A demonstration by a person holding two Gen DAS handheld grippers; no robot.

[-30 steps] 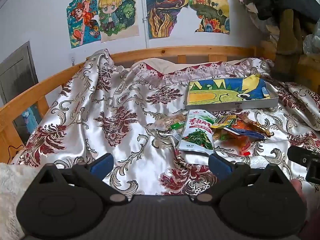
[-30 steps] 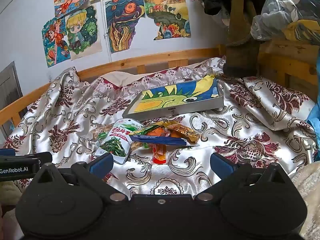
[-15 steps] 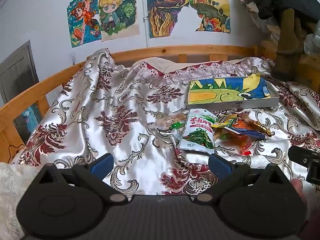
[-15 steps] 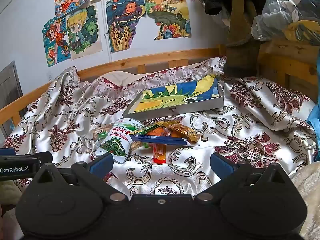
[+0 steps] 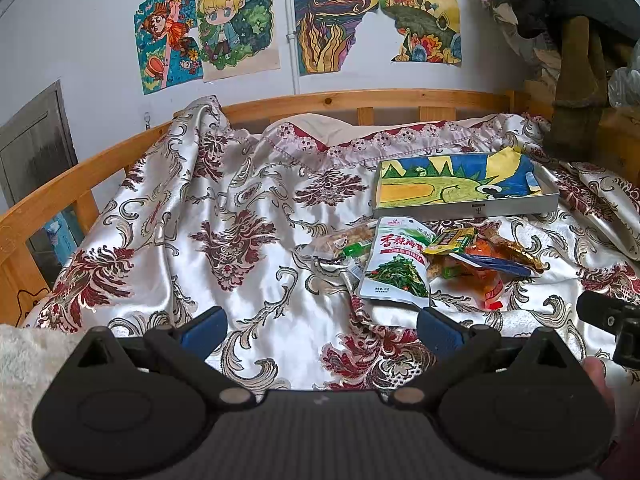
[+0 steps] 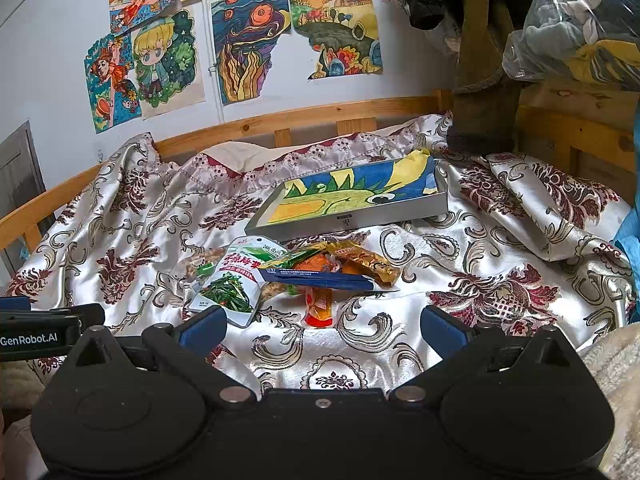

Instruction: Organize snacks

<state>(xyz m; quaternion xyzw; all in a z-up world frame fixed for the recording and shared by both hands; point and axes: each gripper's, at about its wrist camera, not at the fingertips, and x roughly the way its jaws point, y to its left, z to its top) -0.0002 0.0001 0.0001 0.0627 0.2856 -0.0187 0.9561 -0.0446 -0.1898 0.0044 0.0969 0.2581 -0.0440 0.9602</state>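
While both claws hang wide open with nothing in them, a shiny flowered bedspread (image 5: 248,216) covers the whole bed. Up near the headboard sits a flat grey box (image 6: 352,204) lined with a dinosaur drawing. Just in front of it is the snack pile (image 6: 304,276), bunched together on the cloth: a white pouch with green veg (image 5: 396,264), a blue packet (image 6: 320,278), a gold wrapper (image 6: 366,262). The left gripper (image 5: 320,328) and right gripper (image 6: 322,324) both hover short of the pile.
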